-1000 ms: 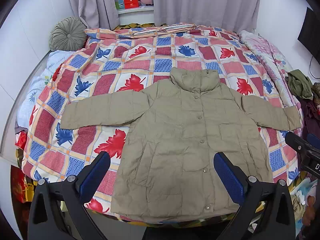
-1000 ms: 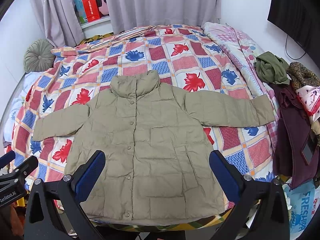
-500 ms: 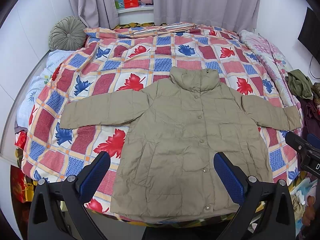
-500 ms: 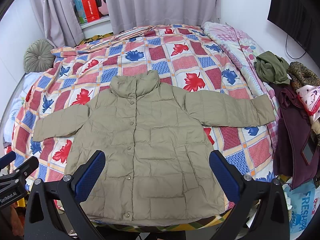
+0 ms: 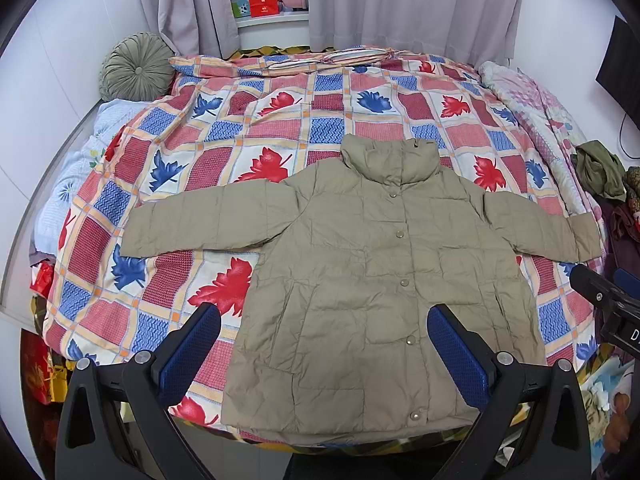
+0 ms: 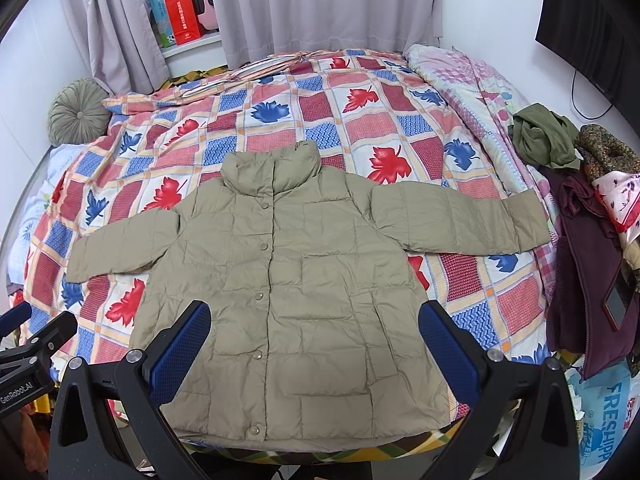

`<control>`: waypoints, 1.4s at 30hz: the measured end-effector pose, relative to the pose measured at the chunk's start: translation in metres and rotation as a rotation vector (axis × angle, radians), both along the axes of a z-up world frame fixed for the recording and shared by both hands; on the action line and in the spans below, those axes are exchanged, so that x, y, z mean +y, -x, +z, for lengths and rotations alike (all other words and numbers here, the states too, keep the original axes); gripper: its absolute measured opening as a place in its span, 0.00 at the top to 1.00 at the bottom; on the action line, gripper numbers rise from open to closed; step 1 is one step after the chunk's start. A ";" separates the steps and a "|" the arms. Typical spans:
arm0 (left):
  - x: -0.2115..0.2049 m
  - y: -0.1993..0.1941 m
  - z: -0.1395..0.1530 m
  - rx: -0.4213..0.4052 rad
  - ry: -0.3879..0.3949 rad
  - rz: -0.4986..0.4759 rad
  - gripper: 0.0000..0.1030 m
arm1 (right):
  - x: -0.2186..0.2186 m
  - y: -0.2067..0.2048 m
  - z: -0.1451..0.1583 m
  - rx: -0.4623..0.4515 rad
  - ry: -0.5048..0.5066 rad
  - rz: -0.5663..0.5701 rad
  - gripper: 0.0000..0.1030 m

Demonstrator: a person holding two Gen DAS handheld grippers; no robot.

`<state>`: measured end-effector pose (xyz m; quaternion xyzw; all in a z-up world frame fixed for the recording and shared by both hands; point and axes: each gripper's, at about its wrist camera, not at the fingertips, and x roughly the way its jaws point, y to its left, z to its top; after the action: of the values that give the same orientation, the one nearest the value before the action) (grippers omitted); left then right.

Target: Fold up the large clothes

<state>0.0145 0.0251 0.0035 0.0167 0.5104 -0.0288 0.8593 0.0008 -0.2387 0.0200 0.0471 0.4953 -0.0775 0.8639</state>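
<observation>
A khaki padded jacket [image 5: 372,280] [image 6: 296,292] lies flat and buttoned on the bed, collar toward the curtains, both sleeves spread out sideways, hem at the near bed edge. My left gripper [image 5: 324,320] hovers open above the hem, its blue pads wide apart with nothing between them. My right gripper [image 6: 314,314] is likewise open above the lower front of the jacket. Each gripper shows at the edge of the other's view: the right gripper [image 5: 608,300] and the left gripper [image 6: 32,340].
The bed carries a patchwork leaf quilt [image 5: 280,120] [image 6: 320,112]. A round green cushion [image 5: 134,66] sits at the back left. A pile of other clothes [image 6: 580,208] lies along the right side. Curtains [image 6: 320,4] hang behind the bed.
</observation>
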 end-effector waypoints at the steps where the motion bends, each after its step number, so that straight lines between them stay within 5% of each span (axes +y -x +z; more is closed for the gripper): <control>1: 0.001 -0.001 0.000 0.000 0.000 0.000 0.00 | 0.000 0.000 0.000 0.000 0.000 0.000 0.00; 42: 0.000 -0.002 -0.002 0.002 0.000 0.000 0.00 | 0.000 0.000 0.000 -0.002 0.000 0.001 0.00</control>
<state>0.0165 0.0254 0.0016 0.0165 0.5111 -0.0291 0.8589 0.0006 -0.2387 0.0203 0.0471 0.4944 -0.0772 0.8645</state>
